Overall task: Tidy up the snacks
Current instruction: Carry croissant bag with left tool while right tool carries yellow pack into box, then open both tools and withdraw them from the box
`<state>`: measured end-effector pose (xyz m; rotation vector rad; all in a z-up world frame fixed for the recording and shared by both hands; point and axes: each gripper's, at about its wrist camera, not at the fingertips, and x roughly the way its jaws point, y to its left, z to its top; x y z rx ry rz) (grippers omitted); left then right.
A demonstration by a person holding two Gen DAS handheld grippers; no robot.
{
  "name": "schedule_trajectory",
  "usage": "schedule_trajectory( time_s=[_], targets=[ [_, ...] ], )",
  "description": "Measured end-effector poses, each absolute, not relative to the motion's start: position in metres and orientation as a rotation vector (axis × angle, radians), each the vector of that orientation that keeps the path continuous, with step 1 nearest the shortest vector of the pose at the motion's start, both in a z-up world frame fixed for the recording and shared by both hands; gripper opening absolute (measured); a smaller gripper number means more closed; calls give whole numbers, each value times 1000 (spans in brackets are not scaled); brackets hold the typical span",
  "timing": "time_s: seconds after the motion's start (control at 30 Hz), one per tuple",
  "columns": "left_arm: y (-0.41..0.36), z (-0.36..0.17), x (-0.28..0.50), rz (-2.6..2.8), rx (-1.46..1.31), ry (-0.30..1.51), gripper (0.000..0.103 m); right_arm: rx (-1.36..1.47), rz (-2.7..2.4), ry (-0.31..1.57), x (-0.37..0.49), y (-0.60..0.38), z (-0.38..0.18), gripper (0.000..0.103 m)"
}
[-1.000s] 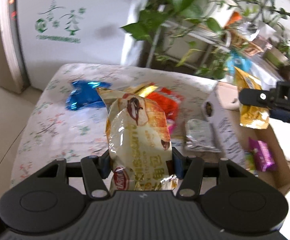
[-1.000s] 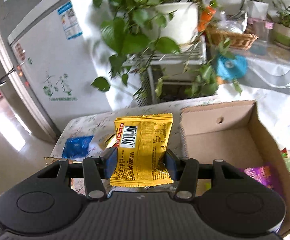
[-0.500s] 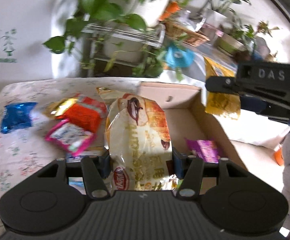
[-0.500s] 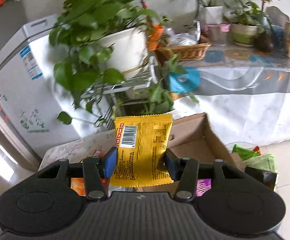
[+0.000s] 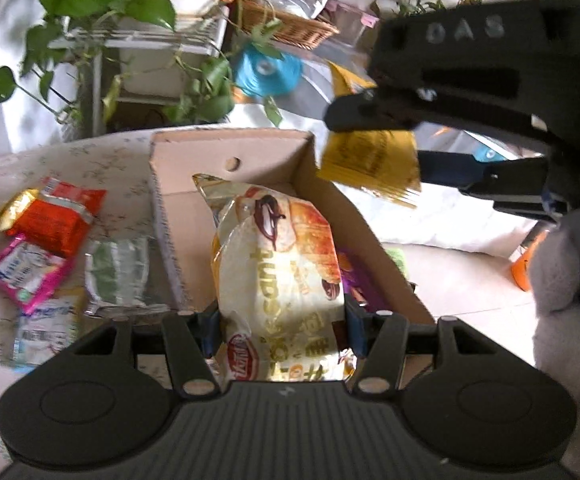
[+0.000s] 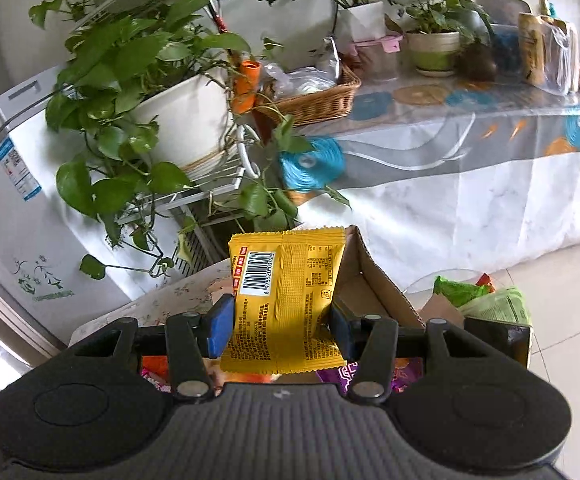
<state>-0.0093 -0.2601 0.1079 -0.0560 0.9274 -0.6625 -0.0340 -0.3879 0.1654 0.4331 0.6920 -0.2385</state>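
My left gripper (image 5: 280, 330) is shut on a cream croissant packet (image 5: 278, 280) and holds it over the open cardboard box (image 5: 226, 152). A purple packet (image 5: 353, 276) lies in the box. My right gripper (image 6: 282, 326) is shut on a yellow snack packet (image 6: 286, 296), held above the box's far right corner (image 6: 373, 280). In the left wrist view the right gripper (image 5: 373, 136) with its yellow packet (image 5: 369, 164) hangs at the upper right.
Several loose packets lie on the floral tablecloth (image 5: 122, 160) left of the box: red (image 5: 54, 220), pink (image 5: 26, 272), green-white (image 5: 116, 272). Potted plants (image 6: 162, 92), a wire stand and a long covered table (image 6: 469, 160) stand behind. Green bags (image 6: 485, 300) lie on the floor to the right.
Both grippers have swung right with their packets. The left one has moved from over the table to over the box. The right one has risen near the box's far corner.
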Motion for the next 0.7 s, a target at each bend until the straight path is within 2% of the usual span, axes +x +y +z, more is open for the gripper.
schedule_trajectory(
  time_s=[0.03, 0.1, 0.2, 0.23, 0.27, 0.7],
  targets=[
    [-262, 108, -10, -662, -52, 928, 58, 435, -245, 692, -35, -388, 165, 58],
    [-265, 110, -11, -659, -35, 915, 70, 443, -263, 690, -35, -390, 165, 60],
    [-263, 114, -13, -635, -27, 882, 83, 471, -280, 673, -37, -393, 166, 74],
    [-261, 116, -13, -634, -31, 876, 83, 477, -287, 668, -37, -393, 167, 80],
    [-260, 117, -13, -638, -35, 871, 83, 480, -293, 664, -37, -394, 167, 82],
    [-212, 114, -1, -560, -92, 876, 83, 451, -214, 687, -28, -378, 164, 84]
  ],
)
